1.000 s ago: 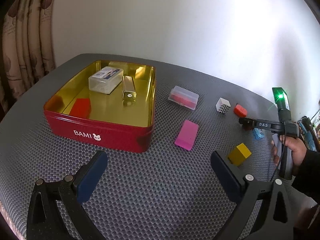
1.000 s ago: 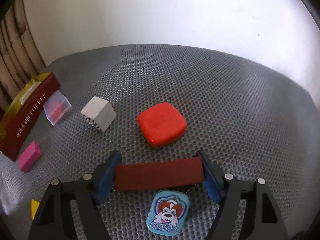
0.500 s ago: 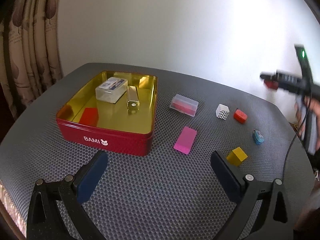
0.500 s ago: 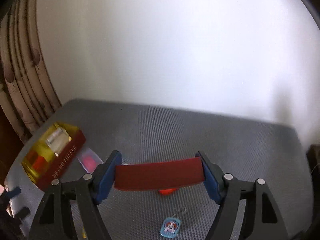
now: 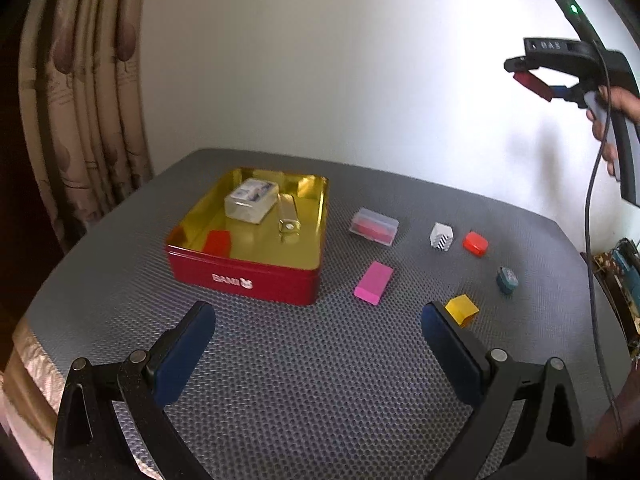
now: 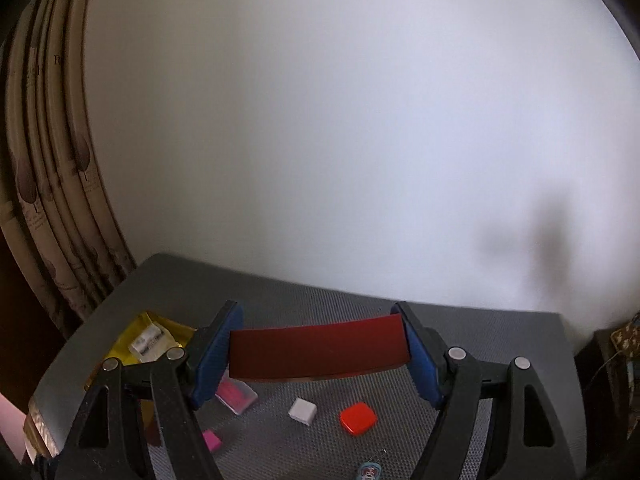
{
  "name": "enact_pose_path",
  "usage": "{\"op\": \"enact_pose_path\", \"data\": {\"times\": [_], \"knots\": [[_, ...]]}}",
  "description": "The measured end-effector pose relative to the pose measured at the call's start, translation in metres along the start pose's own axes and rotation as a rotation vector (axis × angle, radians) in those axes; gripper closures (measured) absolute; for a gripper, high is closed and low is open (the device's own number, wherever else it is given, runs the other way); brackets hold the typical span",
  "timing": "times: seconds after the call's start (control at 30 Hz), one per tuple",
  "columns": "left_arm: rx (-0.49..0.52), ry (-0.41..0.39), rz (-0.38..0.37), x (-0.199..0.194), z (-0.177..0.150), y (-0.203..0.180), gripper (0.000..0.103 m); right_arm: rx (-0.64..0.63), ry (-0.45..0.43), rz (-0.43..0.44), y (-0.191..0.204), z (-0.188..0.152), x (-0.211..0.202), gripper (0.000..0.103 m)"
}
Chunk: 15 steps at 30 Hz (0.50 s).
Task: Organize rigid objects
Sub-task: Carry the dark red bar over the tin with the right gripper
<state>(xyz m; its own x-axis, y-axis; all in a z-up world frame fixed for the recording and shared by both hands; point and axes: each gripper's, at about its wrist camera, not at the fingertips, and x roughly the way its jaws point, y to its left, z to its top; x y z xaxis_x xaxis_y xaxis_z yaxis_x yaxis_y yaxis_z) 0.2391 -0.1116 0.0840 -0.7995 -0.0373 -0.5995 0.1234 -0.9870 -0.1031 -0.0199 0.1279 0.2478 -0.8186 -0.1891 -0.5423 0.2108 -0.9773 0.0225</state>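
Observation:
My right gripper is shut on a dark red flat block and holds it high above the table; it also shows at the top right of the left wrist view. My left gripper is open and empty, low over the near table. A red tin with a gold inside holds a clear box, a gold bar and a red block. On the mat lie a clear case, a pink block, a yellow cube, a patterned white cube, a red rounded piece and a blue tag.
The grey mat table ends at a white wall behind. A curtain hangs at the left. A cable hangs from the right gripper. Clutter sits past the table's right edge.
My right gripper has lifted the dark red block from the mat, high above the table. The left gripper has drawn back and up, staying open.

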Motion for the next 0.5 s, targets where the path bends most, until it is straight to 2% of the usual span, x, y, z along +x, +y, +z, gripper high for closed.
{"op": "enact_pose_path", "data": {"times": [0.2, 0.5], "knots": [[-0.044, -0.021, 0.024, -0.016, 0.000, 0.017, 0.001, -0.034, -0.021, -0.012, 0.036, 0.020, -0.016, 0.025], [-0.094, -0.033, 0.053, -0.028, -0.001, 0.039, 0.001, -0.104, -0.028, 0.032, 0.091, 0.036, -0.030, 0.025]]}}
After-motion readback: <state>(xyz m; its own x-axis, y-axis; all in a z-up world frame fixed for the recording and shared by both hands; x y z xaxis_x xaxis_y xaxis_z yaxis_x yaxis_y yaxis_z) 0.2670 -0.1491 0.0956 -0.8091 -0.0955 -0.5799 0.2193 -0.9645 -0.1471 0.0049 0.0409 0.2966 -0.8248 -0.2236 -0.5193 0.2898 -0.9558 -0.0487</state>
